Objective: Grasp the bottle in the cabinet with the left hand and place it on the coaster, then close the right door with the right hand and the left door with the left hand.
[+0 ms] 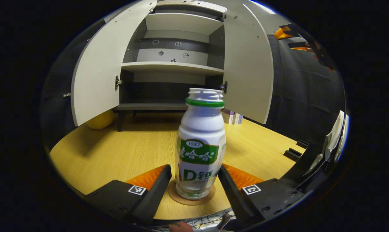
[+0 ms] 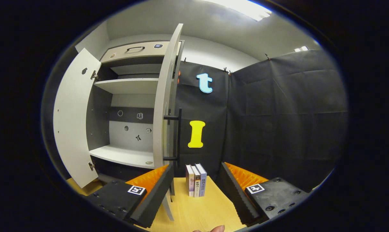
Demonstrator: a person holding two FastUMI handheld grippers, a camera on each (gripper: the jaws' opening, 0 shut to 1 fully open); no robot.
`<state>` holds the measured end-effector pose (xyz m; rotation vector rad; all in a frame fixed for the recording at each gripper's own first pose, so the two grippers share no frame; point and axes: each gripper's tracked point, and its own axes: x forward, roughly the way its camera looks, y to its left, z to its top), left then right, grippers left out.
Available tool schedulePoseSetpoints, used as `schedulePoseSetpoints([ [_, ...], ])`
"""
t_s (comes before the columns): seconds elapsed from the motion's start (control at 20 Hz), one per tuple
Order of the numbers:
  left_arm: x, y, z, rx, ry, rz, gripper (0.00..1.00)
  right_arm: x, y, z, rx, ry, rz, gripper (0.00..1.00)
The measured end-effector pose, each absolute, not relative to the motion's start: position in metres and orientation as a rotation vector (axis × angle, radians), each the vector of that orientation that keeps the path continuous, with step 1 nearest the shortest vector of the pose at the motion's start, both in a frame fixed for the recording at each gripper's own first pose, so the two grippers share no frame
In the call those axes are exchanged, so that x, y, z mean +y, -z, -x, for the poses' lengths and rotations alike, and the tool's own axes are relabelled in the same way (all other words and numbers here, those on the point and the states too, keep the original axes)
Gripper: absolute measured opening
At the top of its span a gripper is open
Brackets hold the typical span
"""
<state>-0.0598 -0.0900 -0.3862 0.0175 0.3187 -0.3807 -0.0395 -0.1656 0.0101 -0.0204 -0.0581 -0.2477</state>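
A white bottle [image 1: 201,145] with a green label and a green neck ring stands upright on a round coaster [image 1: 181,198] on the wooden table. My left gripper [image 1: 194,175] is open around it, a finger close on each side, with a thin strip of table showing beside the left finger. Behind stands the cabinet [image 1: 172,66] with its left door [image 1: 94,80] and right door [image 1: 247,67] swung open. In the right gripper view, the right door [image 2: 164,106] is edge-on with its black handle [image 2: 179,135] just ahead. My right gripper [image 2: 197,180] is open and holds nothing.
Three books [image 2: 196,180] stand on the table by the right door, also in the left gripper view as books [image 1: 233,117]. A yellow round object [image 1: 99,120] lies under the left door. Small black blocks [image 1: 294,153] sit at the table's right edge. The other gripper [image 1: 292,37] is raised at the upper right.
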Motion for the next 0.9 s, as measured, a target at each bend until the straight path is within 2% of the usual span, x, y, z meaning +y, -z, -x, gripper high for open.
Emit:
schedulePoseSetpoints([
  [0.2, -0.077, 0.362, 0.087, 0.346, 0.382, -0.015, 0.93, -0.172, -0.012, 0.034, -0.053, 0.267, 0.019, 0.98],
  [0.4, -0.051, 0.295, 0.098, 0.294, 0.346, -0.016, 0.93, -0.170, -0.015, 0.025, -0.049, 0.265, 0.024, 0.97],
  [0.7, -0.017, 0.179, 0.079, 0.220, 0.268, 0.050, 0.93, -0.179, -0.032, 0.017, -0.036, 0.278, -0.018, 0.97],
  [0.75, -0.013, 0.160, 0.073, 0.212, 0.253, 0.076, 0.93, -0.182, -0.036, 0.016, -0.039, 0.283, -0.038, 0.94],
  [0.9, 0.000, 0.110, 0.055, 0.166, 0.201, 0.118, 0.93, -0.188, -0.035, 0.010, -0.006, 0.273, -0.058, 0.97],
])
